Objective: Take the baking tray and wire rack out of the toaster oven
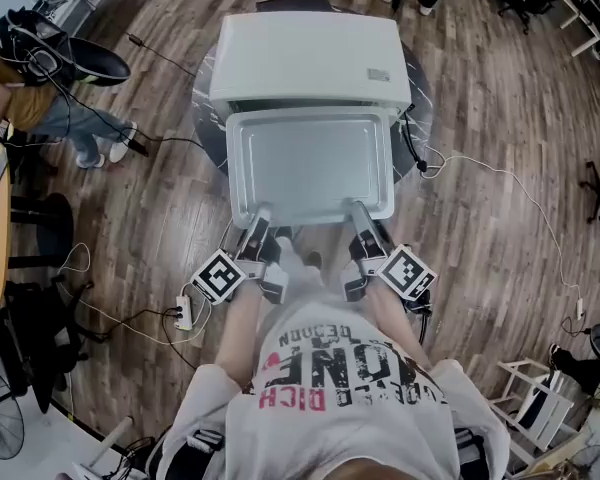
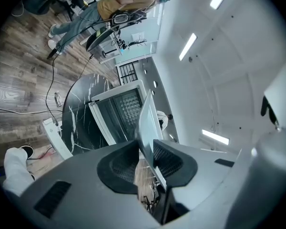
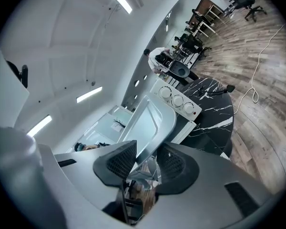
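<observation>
Head view shows the baking tray [image 1: 310, 163] out in front of the white toaster oven [image 1: 310, 58], which sits on a round black marbled bench [image 1: 204, 96]. The tray hangs above the gap between the bench and the person, with its far rim up against the oven's front. Whether that rim is clear of the opening I cannot tell.

The left hand-held gripper [image 1: 260, 215] and the right hand-held gripper [image 1: 360, 211] are each clenched on the tray's near rim, close to its two near corners. The tray's long axis runs side to side between them, and it reaches straight away from both hands, neither nearer than the other.

In the gripper views the pads pinch the thin rim on both sides. A gridded surface inside the oven [image 2: 128, 106] is probably the wire rack.

A small label [image 1: 380, 74] on the oven top is too small to read. The person's shirt print [image 1: 345, 363] shows large letters, "ONE" among them.
</observation>
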`<state>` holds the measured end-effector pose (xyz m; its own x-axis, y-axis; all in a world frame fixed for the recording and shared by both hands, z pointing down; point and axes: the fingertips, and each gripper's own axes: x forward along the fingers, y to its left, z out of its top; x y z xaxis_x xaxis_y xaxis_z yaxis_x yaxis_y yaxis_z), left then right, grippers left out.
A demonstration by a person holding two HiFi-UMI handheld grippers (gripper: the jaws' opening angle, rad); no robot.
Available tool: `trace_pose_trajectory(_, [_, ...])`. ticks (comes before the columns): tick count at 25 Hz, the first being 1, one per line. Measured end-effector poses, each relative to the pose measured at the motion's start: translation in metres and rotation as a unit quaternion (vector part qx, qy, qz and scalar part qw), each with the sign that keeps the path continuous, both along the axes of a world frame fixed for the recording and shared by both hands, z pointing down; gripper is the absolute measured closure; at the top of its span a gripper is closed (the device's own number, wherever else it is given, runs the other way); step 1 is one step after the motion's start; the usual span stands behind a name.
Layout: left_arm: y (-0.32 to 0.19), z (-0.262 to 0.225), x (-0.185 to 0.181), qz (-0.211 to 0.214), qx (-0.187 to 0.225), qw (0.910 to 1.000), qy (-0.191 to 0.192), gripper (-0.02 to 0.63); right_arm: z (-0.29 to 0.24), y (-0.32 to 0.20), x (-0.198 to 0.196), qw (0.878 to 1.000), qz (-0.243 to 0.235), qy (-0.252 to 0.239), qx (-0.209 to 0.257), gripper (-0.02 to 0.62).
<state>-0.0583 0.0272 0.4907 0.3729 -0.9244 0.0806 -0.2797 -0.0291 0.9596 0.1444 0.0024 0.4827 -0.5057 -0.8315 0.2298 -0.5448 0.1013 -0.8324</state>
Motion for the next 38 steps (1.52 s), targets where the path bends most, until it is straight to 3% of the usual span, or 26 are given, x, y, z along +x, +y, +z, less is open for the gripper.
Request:
trace_pose_trajectory(6, [-0.009, -0.018, 0.002, 0.003, 0.019, 0.9998, -0.003, 0.515, -0.016, -0.007, 0.003, 1.000, 0.001, -0.009, 0.016, 0.474])
trace_pose_trajectory(11, [-0.025, -0.033, 0.003, 0.005, 0.039, 0.9991, 0.017, 0.515, -0.028, -0.021, 0.001, 1.000, 0.003, -0.013, 0.028, 0.474])
trace_pose_trajectory(15, [-0.041, -0.035, -0.004, 0.007, 0.035, 0.9994, -0.002, 0.515, -0.031, -0.036, -0.003, 0.999, 0.004, -0.017, 0.027, 0.474])
trace_pose_trajectory(22, [-0.076, -0.042, -0.011, 0.013, 0.037, 0.9992, 0.008, 0.515, -0.035, -0.066, -0.009, 0.999, 0.012, -0.028, 0.019, 0.474])
trace_pose_trajectory(38, [-0.146, -0.041, -0.037, 0.024, -0.012, 0.9995, 0.018, 0.511, -0.034, -0.126, -0.031, 0.999, 0.024, -0.038, -0.025, 0.472])
